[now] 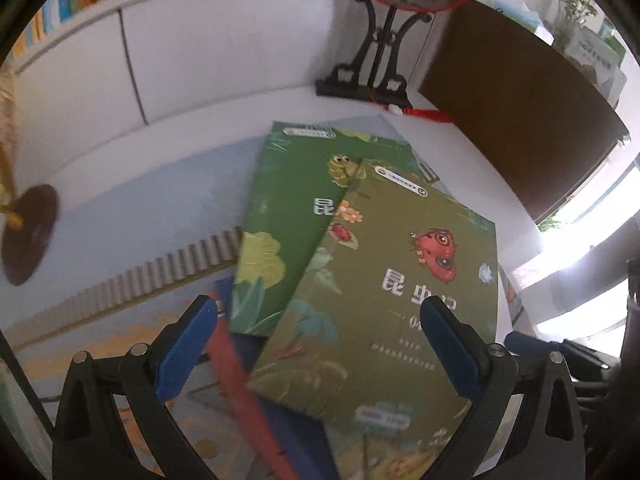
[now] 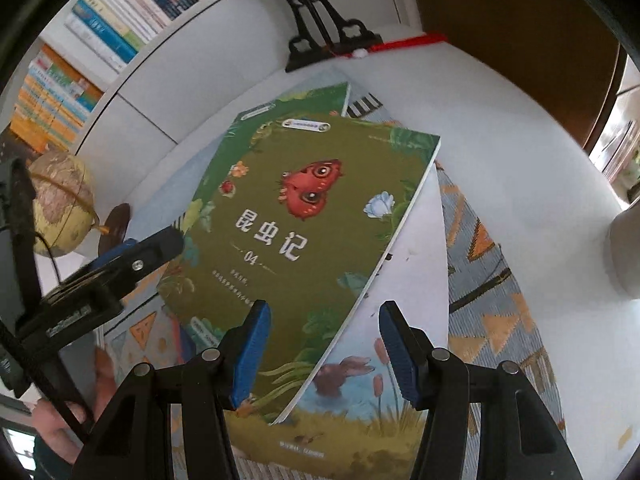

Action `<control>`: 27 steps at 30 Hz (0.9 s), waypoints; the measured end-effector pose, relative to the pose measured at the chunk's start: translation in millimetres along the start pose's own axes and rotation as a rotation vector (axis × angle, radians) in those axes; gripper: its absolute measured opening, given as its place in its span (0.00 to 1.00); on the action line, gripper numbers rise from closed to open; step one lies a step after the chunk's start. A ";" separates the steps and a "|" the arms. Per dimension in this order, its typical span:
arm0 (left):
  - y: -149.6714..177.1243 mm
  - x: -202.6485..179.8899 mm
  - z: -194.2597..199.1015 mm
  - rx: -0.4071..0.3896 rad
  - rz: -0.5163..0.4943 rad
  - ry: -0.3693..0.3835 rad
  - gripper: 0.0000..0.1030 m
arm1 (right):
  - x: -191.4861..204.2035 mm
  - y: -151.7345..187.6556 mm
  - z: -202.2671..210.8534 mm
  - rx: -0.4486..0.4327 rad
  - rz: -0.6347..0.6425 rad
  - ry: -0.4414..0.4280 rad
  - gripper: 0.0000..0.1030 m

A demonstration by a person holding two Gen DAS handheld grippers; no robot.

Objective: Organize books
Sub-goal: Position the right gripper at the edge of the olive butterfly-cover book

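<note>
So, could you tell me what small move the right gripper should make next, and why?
Probably ease the right gripper down onto the near corner of the olive butterfly book. That book lies askew on top of the pile, its lower right edge sits between the open jaws, and nothing is held yet. The left gripper is open too.

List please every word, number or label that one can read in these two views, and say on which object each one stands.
"昆虫记": title on the olive book with the red butterfly, which lies on top.
"04": under that title, same cover.
"昆": only this first character shows on the green frog book beneath it.
Too small or blurred: the oval badges and small white lines on both covers, the label on the left gripper, the spines of the shelf books.
</note>
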State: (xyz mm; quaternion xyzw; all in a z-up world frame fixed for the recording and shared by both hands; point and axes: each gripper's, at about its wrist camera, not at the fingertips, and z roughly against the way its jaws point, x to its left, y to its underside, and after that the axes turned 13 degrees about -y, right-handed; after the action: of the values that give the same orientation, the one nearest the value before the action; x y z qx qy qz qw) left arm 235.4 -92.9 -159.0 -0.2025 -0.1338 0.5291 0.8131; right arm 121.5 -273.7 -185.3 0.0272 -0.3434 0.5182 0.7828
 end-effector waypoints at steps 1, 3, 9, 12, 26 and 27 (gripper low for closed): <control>-0.2 -1.6 -2.8 0.008 0.000 0.009 0.98 | -2.8 -1.3 -1.4 0.003 -0.003 -0.001 0.53; 0.9 -5.2 -10.1 0.034 -0.004 0.023 0.98 | -7.0 -3.3 -3.7 0.007 -0.008 -0.009 0.53; 9.7 -16.9 -25.5 0.090 -0.015 0.065 0.98 | -5.7 -10.0 -15.2 0.034 0.037 -0.008 0.53; 15.6 -18.4 -18.4 0.080 -0.005 0.103 0.96 | -4.6 -11.4 -17.4 0.039 0.064 -0.012 0.53; 84.3 -33.1 18.9 0.182 0.048 0.347 0.96 | -20.6 5.8 -1.2 0.097 0.098 0.026 0.64; 87.4 -33.1 18.0 0.187 0.049 0.337 0.96 | -23.8 10.4 1.5 0.107 0.103 0.025 0.64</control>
State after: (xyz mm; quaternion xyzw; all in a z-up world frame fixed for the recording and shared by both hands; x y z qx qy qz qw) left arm 143.8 -88.5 -184.4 -0.2152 0.0590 0.5176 0.8260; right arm 106.6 -288.4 -200.9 0.0445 -0.3064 0.5758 0.7567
